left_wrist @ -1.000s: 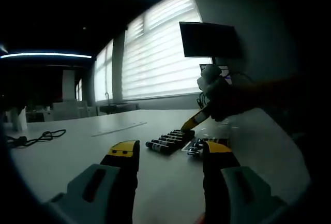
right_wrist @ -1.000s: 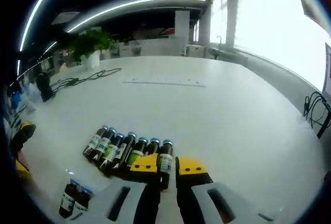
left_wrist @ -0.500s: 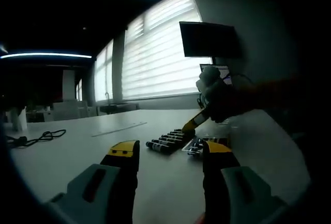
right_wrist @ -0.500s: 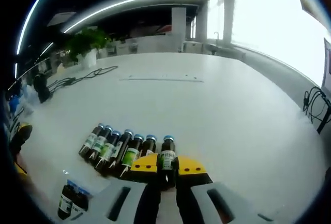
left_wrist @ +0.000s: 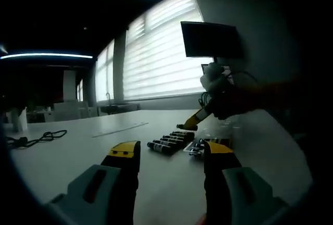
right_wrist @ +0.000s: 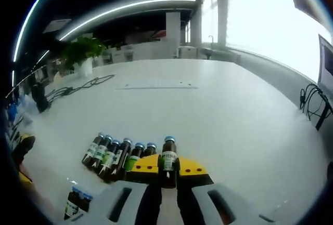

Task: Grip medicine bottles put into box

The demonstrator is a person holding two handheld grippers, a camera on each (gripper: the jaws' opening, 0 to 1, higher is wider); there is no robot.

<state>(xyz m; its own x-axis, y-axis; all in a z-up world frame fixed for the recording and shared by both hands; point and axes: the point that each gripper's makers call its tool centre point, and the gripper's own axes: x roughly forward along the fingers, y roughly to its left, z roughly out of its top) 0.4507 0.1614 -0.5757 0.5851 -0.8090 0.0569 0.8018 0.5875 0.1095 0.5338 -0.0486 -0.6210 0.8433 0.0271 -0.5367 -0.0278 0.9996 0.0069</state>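
Right gripper [right_wrist: 169, 169] is clamping one bottle [right_wrist: 168, 156] upright, just above the desk [right_wrist: 234, 116] — beside the lying bottle row [right_wrist: 112, 152]. Left gripper [left_wrist: 169, 155] is hovering wide apart, holding nothing, row [left_wrist: 169, 142] ahead.

Bottle row [right_wrist: 115, 154] on table [right_wrist: 218, 110]; one bottle [right_wrist: 168, 157] between right jaws, right of row.

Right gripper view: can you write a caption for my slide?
The right tool holds one medicine bottle, with five more bottles lying in a row on the white table.
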